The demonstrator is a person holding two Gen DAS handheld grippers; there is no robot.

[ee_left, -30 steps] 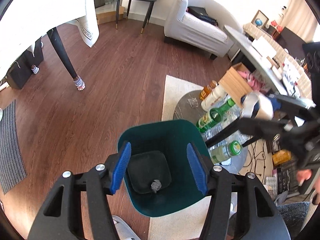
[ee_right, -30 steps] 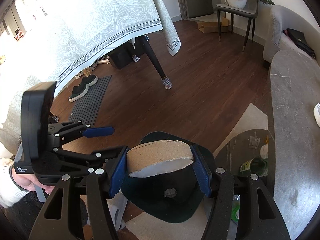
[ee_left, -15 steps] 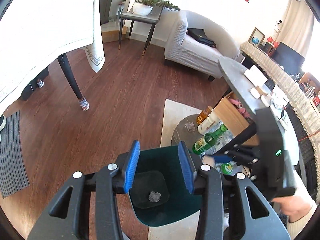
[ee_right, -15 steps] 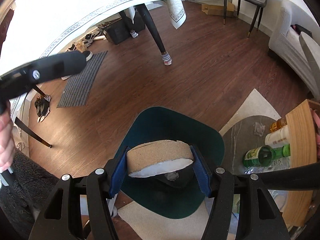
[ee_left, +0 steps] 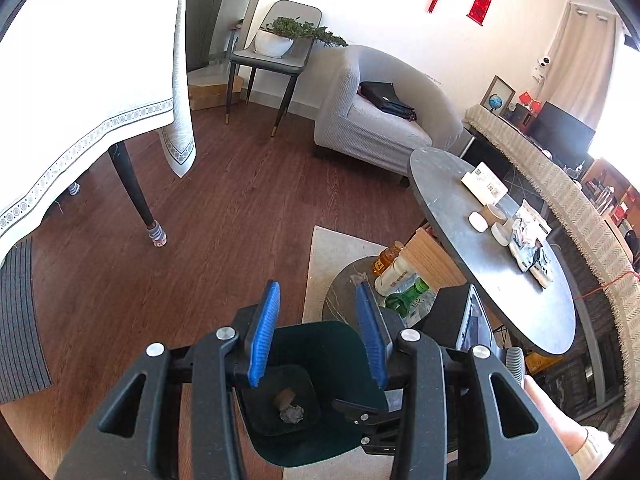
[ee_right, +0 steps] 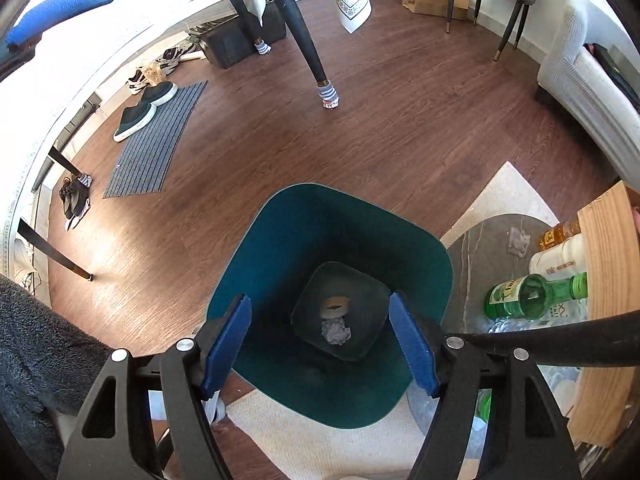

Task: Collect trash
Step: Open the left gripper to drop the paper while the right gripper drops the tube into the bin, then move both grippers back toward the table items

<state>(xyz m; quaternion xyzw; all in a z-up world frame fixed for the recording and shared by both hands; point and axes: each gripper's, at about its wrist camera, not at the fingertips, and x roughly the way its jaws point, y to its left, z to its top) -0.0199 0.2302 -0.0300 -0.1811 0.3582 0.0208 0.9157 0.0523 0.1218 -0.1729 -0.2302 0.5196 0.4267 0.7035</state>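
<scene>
A teal trash bin (ee_right: 276, 248) stands on the floor below both grippers; it also shows in the left wrist view (ee_left: 332, 344). On its dark bottom lie a brown tape roll (ee_right: 335, 306) and a grey crumpled wad (ee_right: 336, 331), also seen in the left wrist view as the roll (ee_left: 283, 397) and the wad (ee_left: 292, 413). My right gripper (ee_right: 320, 346) is open and empty right above the bin. My left gripper (ee_left: 318, 334) is open and empty, higher up over the bin's rim.
A low round side table (ee_right: 476, 248) by the bin holds a green glass bottle (ee_right: 532, 294), other bottles and a small wrapper (ee_right: 518, 240). A taller oval table (ee_left: 452, 184) carries crumpled paper (ee_left: 528, 236) and small items. A cloth-covered table (ee_left: 80, 80), sofa and doormat surround the wood floor.
My right gripper has opened and the tape roll has dropped into the bin. My left gripper has risen and tilted up toward the room, its fingers a bit closer together.
</scene>
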